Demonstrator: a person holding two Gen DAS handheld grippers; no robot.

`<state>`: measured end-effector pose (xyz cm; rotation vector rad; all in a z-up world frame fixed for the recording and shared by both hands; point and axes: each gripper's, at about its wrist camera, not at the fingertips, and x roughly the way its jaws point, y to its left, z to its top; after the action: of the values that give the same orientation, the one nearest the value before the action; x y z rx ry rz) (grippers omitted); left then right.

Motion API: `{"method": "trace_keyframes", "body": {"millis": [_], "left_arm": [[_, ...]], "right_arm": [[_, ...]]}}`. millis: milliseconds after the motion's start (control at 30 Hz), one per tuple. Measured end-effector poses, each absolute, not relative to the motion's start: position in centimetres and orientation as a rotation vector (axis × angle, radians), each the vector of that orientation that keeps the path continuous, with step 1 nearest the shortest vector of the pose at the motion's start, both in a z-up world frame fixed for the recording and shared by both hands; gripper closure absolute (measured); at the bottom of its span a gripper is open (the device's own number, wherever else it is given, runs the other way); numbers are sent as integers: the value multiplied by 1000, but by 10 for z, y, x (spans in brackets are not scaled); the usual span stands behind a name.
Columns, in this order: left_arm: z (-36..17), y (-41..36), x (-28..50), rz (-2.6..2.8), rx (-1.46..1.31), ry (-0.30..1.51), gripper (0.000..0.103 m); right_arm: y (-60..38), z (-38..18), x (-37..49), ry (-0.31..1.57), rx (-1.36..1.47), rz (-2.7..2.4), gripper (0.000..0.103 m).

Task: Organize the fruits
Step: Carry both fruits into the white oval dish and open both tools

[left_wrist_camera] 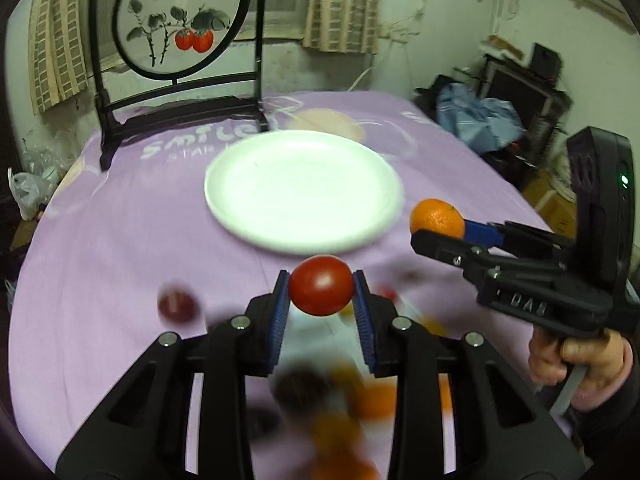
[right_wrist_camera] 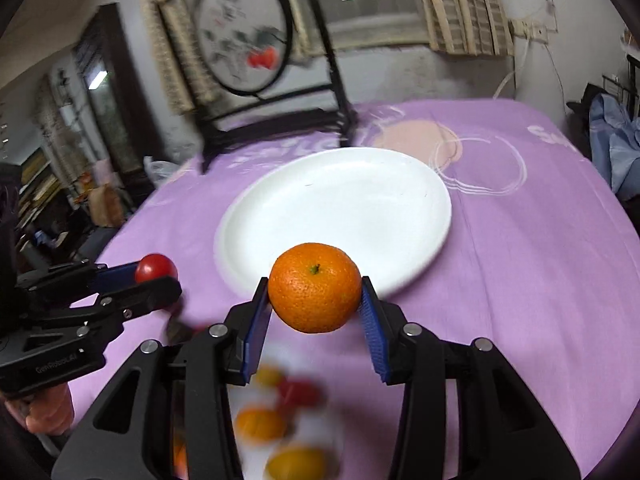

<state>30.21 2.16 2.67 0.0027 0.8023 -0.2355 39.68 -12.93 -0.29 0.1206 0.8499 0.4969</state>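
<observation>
My left gripper is shut on a red tomato and holds it above the purple cloth, just short of the white plate. My right gripper is shut on an orange mandarin near the plate's front edge. The plate has nothing on it. In the left wrist view the right gripper with the mandarin sits right of the plate. In the right wrist view the left gripper with the tomato is at the left.
Several blurred fruits lie below the grippers: mandarins, red fruit and a dark red fruit. A black-framed round painted screen stands at the table's back left. Clutter and blue cloth lie beyond the right edge.
</observation>
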Motion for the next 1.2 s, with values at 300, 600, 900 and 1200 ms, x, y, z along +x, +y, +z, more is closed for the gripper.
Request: {"method": "trace_keyframes", "body": {"millis": [300,600,900,1200], "left_arm": [[-19,28,433,-131,-16,974,71],[-45,29,439,-93,-26,1032,60],[21,44,323,-53,-51,788,7],[-15,59,186,-65,-139,768,4]], "right_arm": [[-95,-43,461,977,12,465,59],[-107,-32,449,957,28,435,48],[-157,18,338,766,147,523,37],[-161,-7,233,817,127,527,37]]}}
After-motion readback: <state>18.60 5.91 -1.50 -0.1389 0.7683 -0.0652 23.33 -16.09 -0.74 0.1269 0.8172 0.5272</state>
